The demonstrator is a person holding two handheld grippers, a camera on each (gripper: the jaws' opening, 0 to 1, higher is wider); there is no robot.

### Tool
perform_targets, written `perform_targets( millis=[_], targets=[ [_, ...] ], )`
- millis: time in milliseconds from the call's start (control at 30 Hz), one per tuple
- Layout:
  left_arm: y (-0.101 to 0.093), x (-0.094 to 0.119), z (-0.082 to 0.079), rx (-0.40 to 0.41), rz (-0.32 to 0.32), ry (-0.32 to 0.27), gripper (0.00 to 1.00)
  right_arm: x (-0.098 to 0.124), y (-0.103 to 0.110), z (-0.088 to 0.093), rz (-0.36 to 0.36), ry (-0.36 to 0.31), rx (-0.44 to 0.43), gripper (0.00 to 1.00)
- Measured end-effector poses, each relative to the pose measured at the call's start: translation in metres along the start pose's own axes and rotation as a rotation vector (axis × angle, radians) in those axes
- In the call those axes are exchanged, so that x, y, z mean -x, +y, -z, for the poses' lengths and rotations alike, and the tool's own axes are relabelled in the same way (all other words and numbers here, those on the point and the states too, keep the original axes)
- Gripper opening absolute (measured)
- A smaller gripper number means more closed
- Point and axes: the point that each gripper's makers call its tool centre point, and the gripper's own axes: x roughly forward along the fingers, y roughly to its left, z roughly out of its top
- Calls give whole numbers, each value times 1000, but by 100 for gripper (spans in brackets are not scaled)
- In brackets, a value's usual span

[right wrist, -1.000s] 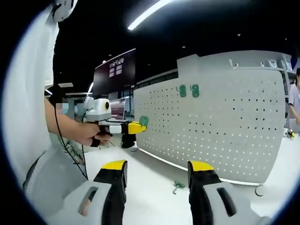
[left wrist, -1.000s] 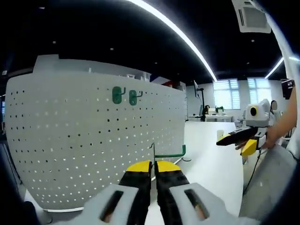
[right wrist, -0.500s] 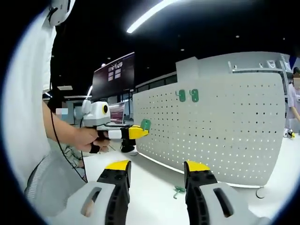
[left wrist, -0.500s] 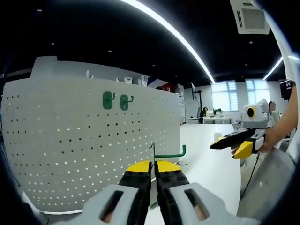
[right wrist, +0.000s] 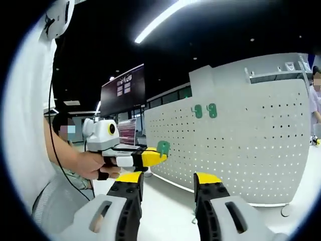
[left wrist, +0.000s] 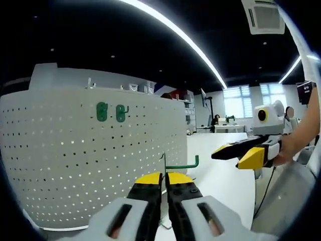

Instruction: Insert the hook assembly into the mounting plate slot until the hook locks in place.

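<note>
A white pegboard [left wrist: 85,155] [right wrist: 241,135] stands upright on the table. Two green hooks [left wrist: 110,112] [right wrist: 205,111] hang side by side near its top. My left gripper [left wrist: 164,176] is shut on a green hook [left wrist: 181,164], whose thin metal wire rises from the yellow tips and whose green rod points right. From the right gripper view, the left gripper [right wrist: 159,156] comes in from the left in a person's hand, with the hook's green plate [right wrist: 163,147] at its tip. My right gripper [right wrist: 168,179] [left wrist: 233,154] is open with nothing between its jaws.
The white table [left wrist: 225,175] runs along the pegboard's foot. A dark wall screen [right wrist: 123,83] hangs behind the person's hand [right wrist: 88,163]. Another person stands at the far right edge [right wrist: 315,100]. Bright ceiling strips [left wrist: 190,40] run overhead.
The two grippers have drawn closer together: the right one looms larger in the left gripper view, and the left one with its hook has moved right. Both cameras shifted; the mounted hooks drifted.
</note>
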Motion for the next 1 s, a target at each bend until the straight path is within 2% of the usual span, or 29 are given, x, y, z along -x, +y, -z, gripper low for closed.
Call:
perform_targets(
  millis=[400, 600, 800, 1000],
  targets=[
    [-17, -4, -7, 25, 9, -16, 2, -12, 5, -14, -19, -39, -29, 35],
    [-26, -3, -10, 30, 11, -21, 2, -15, 9, -19, -32, -55, -53, 29],
    [-34, -2, -12, 31, 17, -26, 2, -17, 11, -24, -33, -75, -62, 27],
    [-40, 0, -14, 33, 24, -35, 2, -24, 18, -24, -58, -68, -66, 20]
  ],
)
